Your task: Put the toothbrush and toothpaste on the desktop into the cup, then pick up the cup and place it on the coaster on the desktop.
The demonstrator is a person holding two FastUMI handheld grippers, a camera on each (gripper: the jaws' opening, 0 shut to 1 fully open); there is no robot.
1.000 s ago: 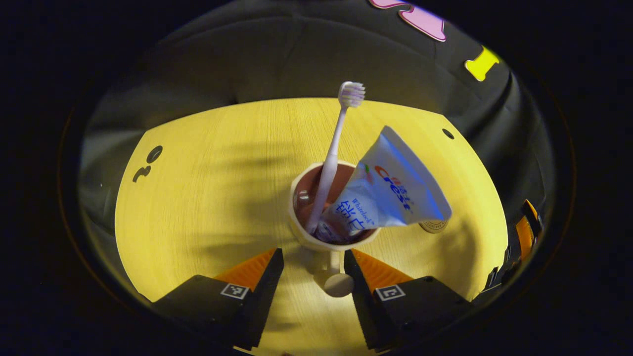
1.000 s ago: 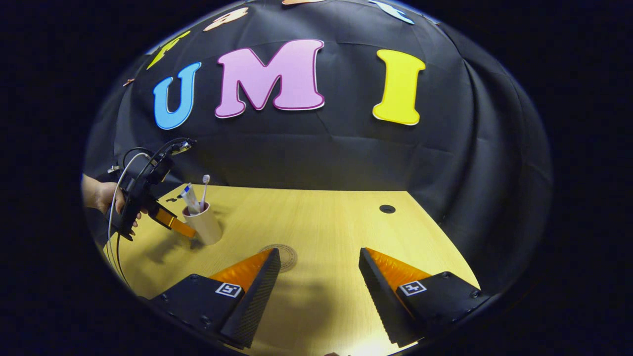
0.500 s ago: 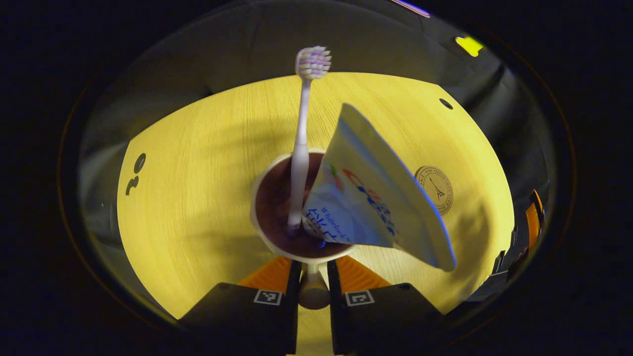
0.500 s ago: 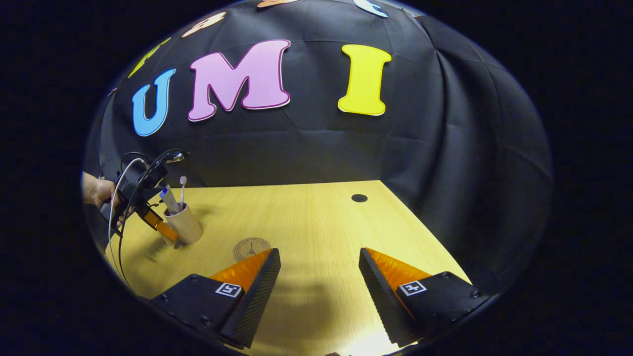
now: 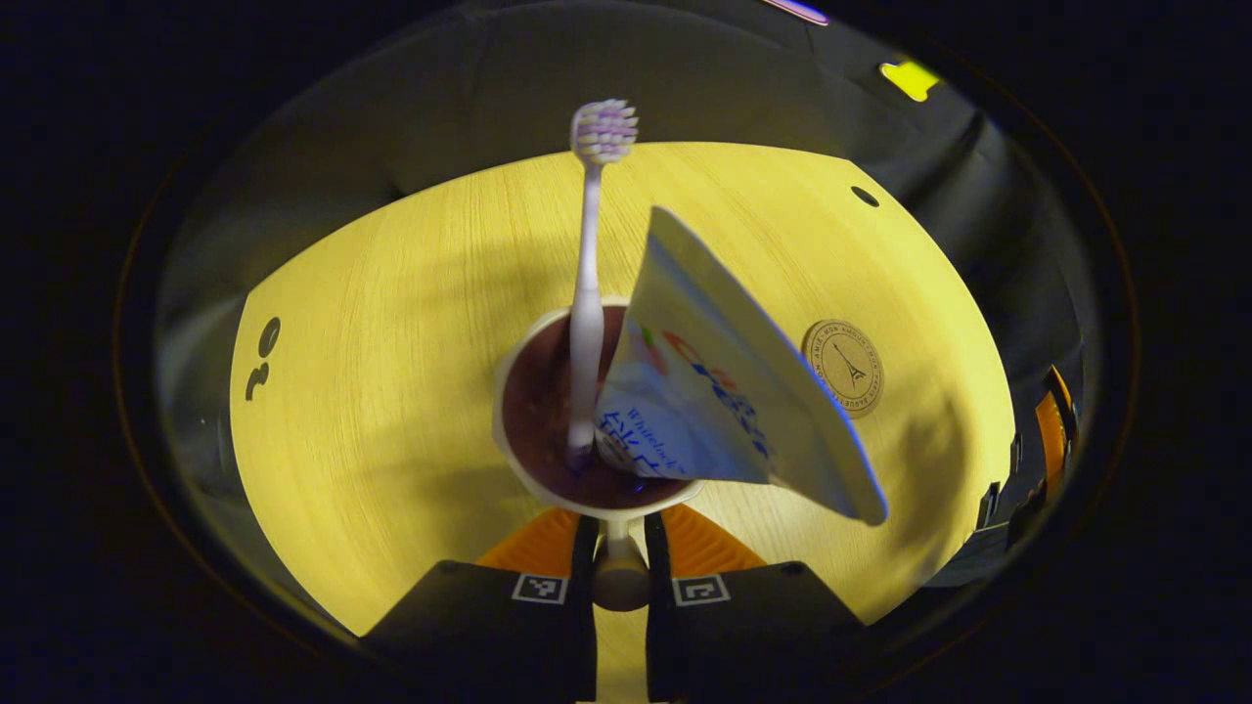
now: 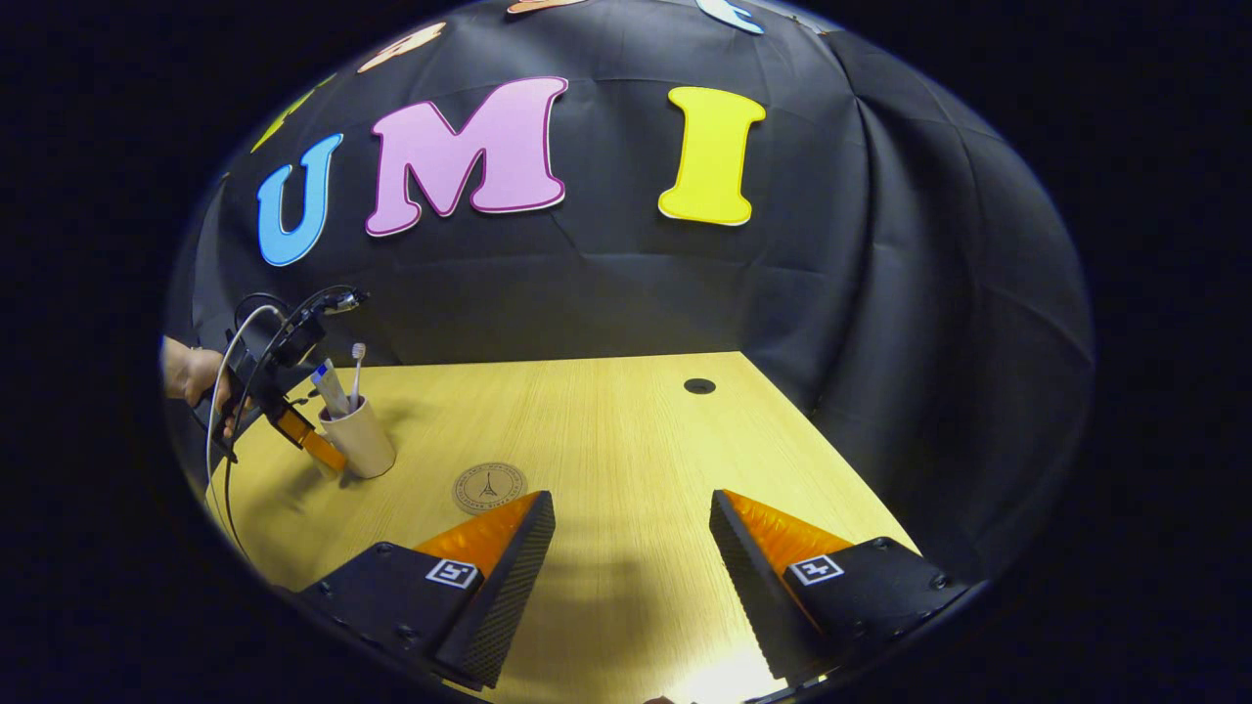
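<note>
A cream cup (image 5: 528, 479) with a dark inside stands on the wooden desktop (image 5: 391, 372), holding a white toothbrush (image 5: 588, 293) upright and a toothpaste tube (image 5: 724, 391) leaning right. My left gripper (image 5: 619, 548) is shut on the cup's handle (image 5: 619, 577) at its near side. A round coaster (image 5: 846, 367) lies flat to the right of the cup. In the right gripper view the cup (image 6: 364, 445) stands far left with the left gripper (image 6: 293, 430) against it; the coaster (image 6: 488, 487) lies just ahead of my open right gripper (image 6: 631, 518).
A person's hand (image 6: 196, 376) holds the left gripper, with a cable (image 6: 227, 391) trailing down. The desktop has a cable hole (image 6: 699, 385) near the back edge. Black cloth wall stands right behind the desk.
The left gripper's fingers closed on the cup's handle from open a second ago. The right gripper view has shifted a little, so cup and coaster sit further left.
</note>
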